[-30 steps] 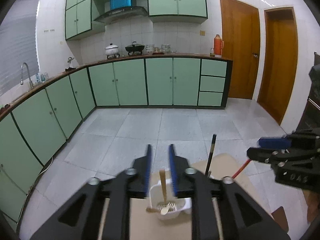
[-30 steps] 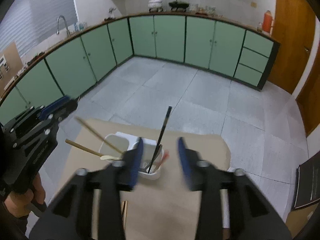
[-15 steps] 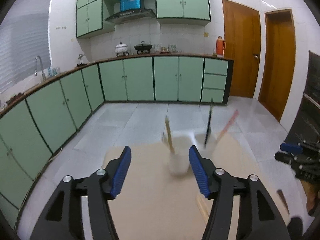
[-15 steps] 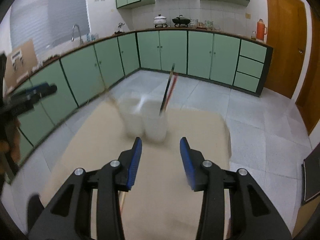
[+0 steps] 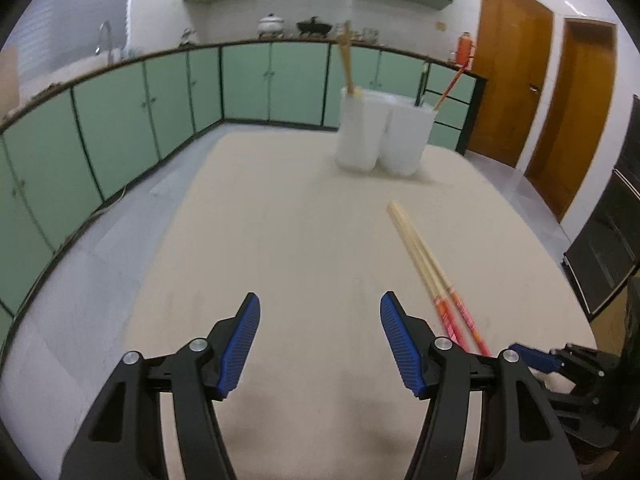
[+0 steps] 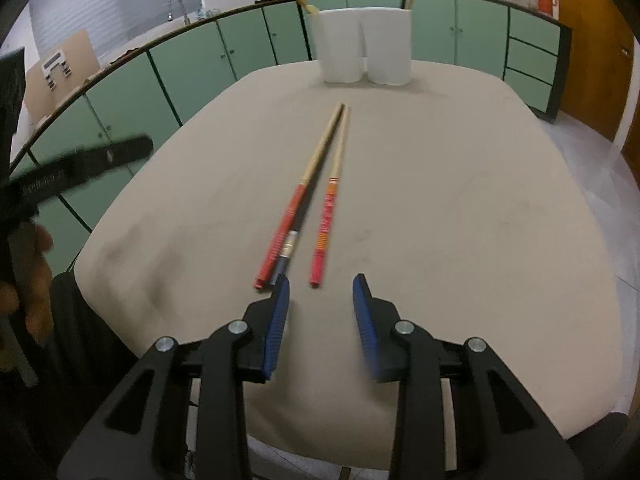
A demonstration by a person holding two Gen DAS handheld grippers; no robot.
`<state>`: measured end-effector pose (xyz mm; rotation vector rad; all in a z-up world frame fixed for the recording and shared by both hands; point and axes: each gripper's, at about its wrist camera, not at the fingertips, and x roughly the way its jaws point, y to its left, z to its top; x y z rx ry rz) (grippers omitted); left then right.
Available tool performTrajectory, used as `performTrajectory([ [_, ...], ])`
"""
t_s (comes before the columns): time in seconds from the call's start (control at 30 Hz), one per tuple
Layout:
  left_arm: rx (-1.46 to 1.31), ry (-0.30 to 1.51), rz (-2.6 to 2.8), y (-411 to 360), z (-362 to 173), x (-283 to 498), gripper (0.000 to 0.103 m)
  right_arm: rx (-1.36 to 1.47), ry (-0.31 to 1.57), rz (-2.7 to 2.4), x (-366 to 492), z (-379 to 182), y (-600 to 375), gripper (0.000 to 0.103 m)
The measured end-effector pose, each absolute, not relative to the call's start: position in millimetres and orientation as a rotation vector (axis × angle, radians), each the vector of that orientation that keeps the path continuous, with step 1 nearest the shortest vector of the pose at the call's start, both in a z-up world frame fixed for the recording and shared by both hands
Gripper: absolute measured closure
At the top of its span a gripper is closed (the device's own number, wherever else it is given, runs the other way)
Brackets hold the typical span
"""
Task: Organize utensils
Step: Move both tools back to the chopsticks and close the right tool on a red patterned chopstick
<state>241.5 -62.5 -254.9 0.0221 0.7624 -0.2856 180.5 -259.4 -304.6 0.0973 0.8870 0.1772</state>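
Note:
A white two-compartment utensil holder (image 5: 382,133) stands at the far end of the beige table (image 5: 280,240); it also shows in the right wrist view (image 6: 366,46). It holds wooden utensils on the left and a black and a red chopstick on the right. Red-handled chopsticks (image 6: 316,196) lie loose mid-table, with a dark one partly under them; they also show in the left wrist view (image 5: 430,272). My left gripper (image 5: 320,340) is open and empty, left of the chopsticks. My right gripper (image 6: 321,320) is open and empty, just behind their red ends.
Green kitchen cabinets (image 5: 120,120) line the left and far walls under a counter with pots. Two wooden doors (image 5: 548,92) are at the right. The table's near edge (image 6: 360,452) lies under my right gripper. The other gripper shows at the left (image 6: 60,172).
Both grippers have dropped from above the holder and drawn back to the near end of the table, low over it. The left gripper has opened wide. The loose chopsticks have come into view.

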Motion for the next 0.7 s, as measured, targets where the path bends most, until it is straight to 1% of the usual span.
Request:
performTrajectory([
  [0.07, 0.013, 0.771, -0.279, -59, -257, 237, 0.041, 0.105, 0.864, 0.190, 185, -302, -251, 0.070],
  [0.1, 0.007, 0.773, -0.275, -57, -258, 236, 0.041, 0.091, 0.864, 0.189, 187, -303, -248, 0.067],
  [0.17, -0.005, 0.775, -0.274, -54, -260, 235, 0.041, 0.026, 0.884, 0.157, 196, -307, -242, 0.067],
  [0.27, -0.010, 0.786, -0.288, -55, -264, 233, 0.041, -0.007, 0.891, 0.138, 198, -312, -245, 0.070],
  [0.47, 0.001, 0.806, -0.353, -75, -274, 230, 0.041, 0.119, 0.845, 0.158, 185, -296, -279, 0.067],
  [0.7, 0.071, 0.839, -0.428, -116, -294, 218, 0.041, 0.125, 0.879, 0.183, 183, -312, -288, 0.066],
])
